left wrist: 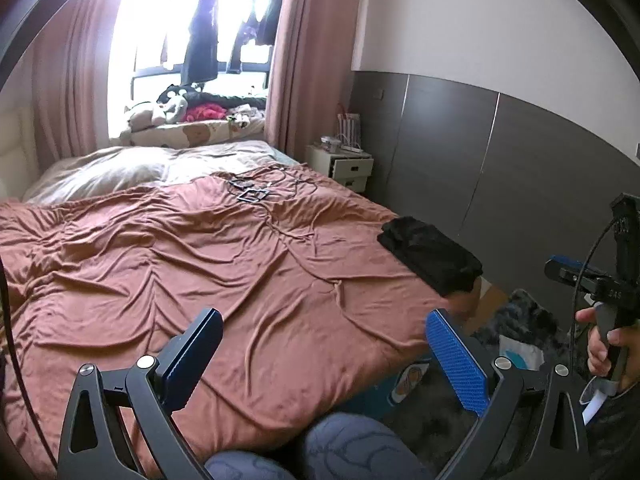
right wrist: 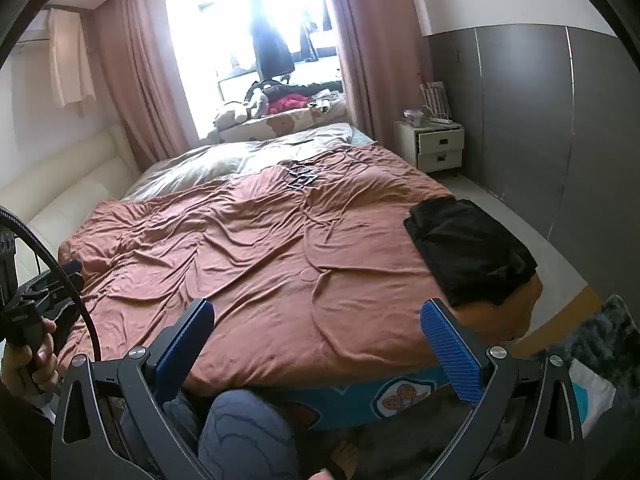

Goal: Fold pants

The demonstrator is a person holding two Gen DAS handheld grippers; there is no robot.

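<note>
The left gripper [left wrist: 324, 344] is held with its jaws spread wide and nothing between them; the right gripper [right wrist: 316, 336] is likewise spread wide and empty. Both are raised above the near edge of the bed [right wrist: 352, 400], with a knee in grey patterned trousers [right wrist: 244, 432] seen below at 6 o'clock. A broad stretch of rumpled rust-coloured duvet [left wrist: 192, 256] lies unobstructed ahead, from the fingers out to 12 o'clock. The bed's right edge falls away to the floor at 3 o'clock, where a dark rug [right wrist: 612, 328] is seen. The pants [right wrist: 468, 248], black and already gathered into a compact folded bundle, lie on the right corner of the duvet at 2 o'clock, one end drooping slightly over the edge; in the left wrist view they [left wrist: 432, 256] appear at the same bearing. They are well apart from both tools. A tangle of cables and small dark frames [left wrist: 252, 192] is noted on the duvet at 12 o'clock. Beyond, a pale blanket [left wrist: 132, 168], a cluttered window ledge [left wrist: 188, 128] and pink curtains [left wrist: 296, 60] are recorded. A white bedside cabinet [right wrist: 436, 148] stands at 1 o'clock against the grey wall panelling [left wrist: 500, 168]. The person's right hand [left wrist: 608, 344] is visible at 3 o'clock in the left wrist view.
</note>
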